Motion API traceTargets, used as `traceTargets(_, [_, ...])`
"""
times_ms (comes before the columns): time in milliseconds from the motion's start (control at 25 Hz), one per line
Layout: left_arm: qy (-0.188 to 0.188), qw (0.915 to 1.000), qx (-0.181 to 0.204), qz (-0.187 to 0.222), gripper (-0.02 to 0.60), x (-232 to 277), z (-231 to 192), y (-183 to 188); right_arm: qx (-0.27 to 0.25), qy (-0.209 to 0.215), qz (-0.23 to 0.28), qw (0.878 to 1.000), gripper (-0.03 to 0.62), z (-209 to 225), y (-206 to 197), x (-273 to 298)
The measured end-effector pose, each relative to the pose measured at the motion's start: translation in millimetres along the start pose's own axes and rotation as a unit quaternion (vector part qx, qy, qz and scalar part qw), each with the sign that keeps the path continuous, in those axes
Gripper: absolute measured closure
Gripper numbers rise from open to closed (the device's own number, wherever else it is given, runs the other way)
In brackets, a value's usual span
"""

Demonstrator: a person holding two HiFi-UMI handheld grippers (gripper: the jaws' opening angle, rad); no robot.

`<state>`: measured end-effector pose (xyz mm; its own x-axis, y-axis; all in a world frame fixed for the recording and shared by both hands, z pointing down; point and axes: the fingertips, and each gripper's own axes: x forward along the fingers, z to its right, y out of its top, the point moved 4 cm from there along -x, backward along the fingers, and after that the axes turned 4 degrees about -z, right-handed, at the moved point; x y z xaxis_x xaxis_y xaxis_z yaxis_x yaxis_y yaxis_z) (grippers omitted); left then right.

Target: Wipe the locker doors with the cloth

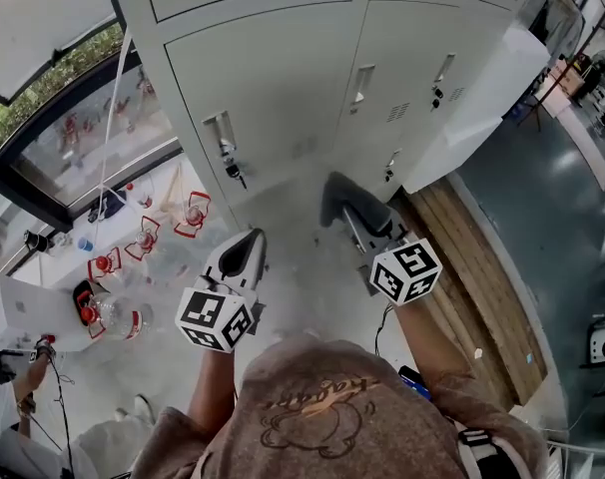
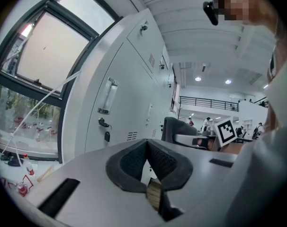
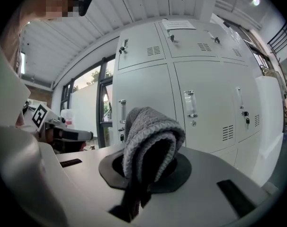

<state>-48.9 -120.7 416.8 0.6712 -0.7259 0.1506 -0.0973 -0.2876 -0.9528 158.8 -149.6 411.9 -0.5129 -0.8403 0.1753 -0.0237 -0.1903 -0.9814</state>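
A bank of pale grey locker doors (image 1: 283, 78) stands in front of me, each with a handle and a keyed lock. My right gripper (image 1: 357, 216) is shut on a folded grey cloth (image 1: 340, 198) and hangs a short way off the lower doors. In the right gripper view the cloth (image 3: 150, 131) bulges out over the right gripper (image 3: 148, 167), with the doors (image 3: 205, 93) beyond it. My left gripper (image 1: 241, 255) is shut with nothing in it, held low and left of the cloth. In the left gripper view, the left gripper (image 2: 147, 161) has its pads pressed together, with the doors (image 2: 129, 98) on the left.
Keys hang from a lock (image 1: 233, 171) on the lower left door. A dark-framed window (image 1: 53, 138) lies to the left, with red and white items (image 1: 148, 238) below it. A white box (image 1: 482, 98) stands right of the lockers above a wooden strip (image 1: 482, 297).
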Motion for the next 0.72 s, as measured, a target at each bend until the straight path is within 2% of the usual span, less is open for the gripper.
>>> traceTargets(200, [0.011, 0.9999, 0.001, 0.007, 0.58, -3.9, -3.7, -0.3, 0.027, 0.002, 0.003, 1.0, 0.559, -25.0, -15.9, -15.8])
traceTargets(520, [0.016, 0.9998, 0.002, 0.01, 0.58, -5.9, -3.9, -9.4, 0.041, -0.004, 0.009, 0.999, 0.559, -43.3, -40.8, -21.4])
traceTargets(720, [0.023, 0.9997, 0.002, 0.007, 0.58, -9.7, -6.0, -17.1, 0.037, -0.013, -0.009, 0.999, 0.559, -45.7, -65.5, -21.2])
